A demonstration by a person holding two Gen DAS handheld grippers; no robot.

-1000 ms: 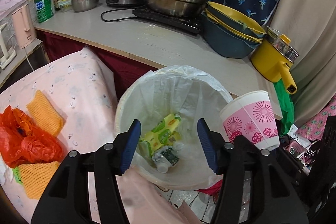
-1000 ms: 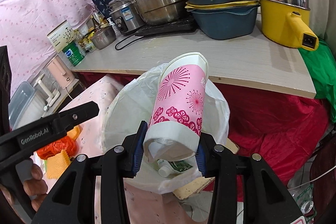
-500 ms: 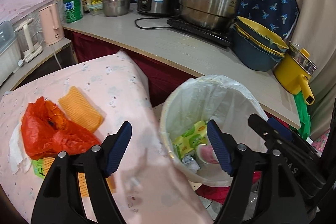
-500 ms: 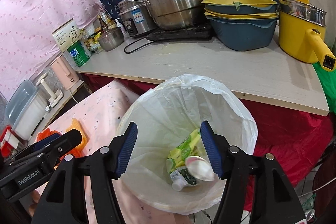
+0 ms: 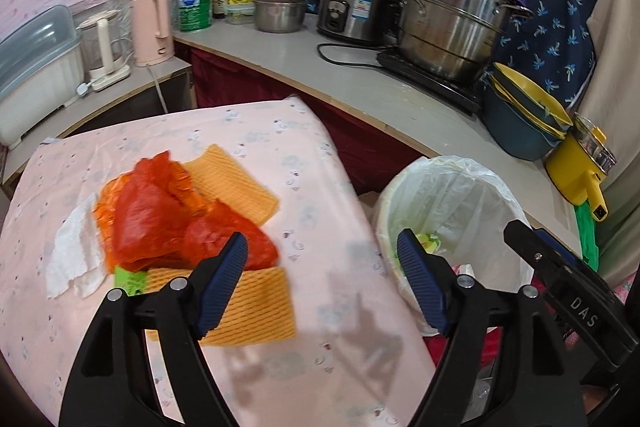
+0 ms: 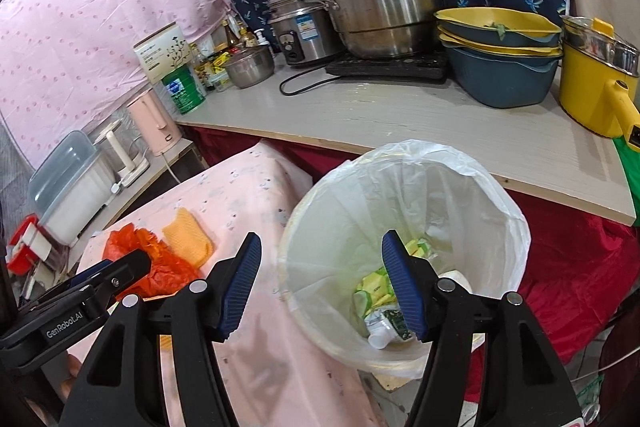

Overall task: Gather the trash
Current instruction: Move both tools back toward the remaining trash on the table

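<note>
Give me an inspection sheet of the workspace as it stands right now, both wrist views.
Surface: pink cloth-covered table, beside the bin.
Job's things: white-lined trash bin holding green wrappers and a small white bottle; on the table a crumpled red plastic bag, two orange foam nets, a white tissue, a small green scrap.
Clutter: counter with steel stockpot, rice cooker, stacked blue-and-yellow basins, yellow pot, jars, pink kettle.
Grippers: left gripper jaws opening, nothing between; right gripper open, empty, over the bin.
Cables: black cord on the counter.
Surroundings: pink and blue patterned fabric on walls.
</note>
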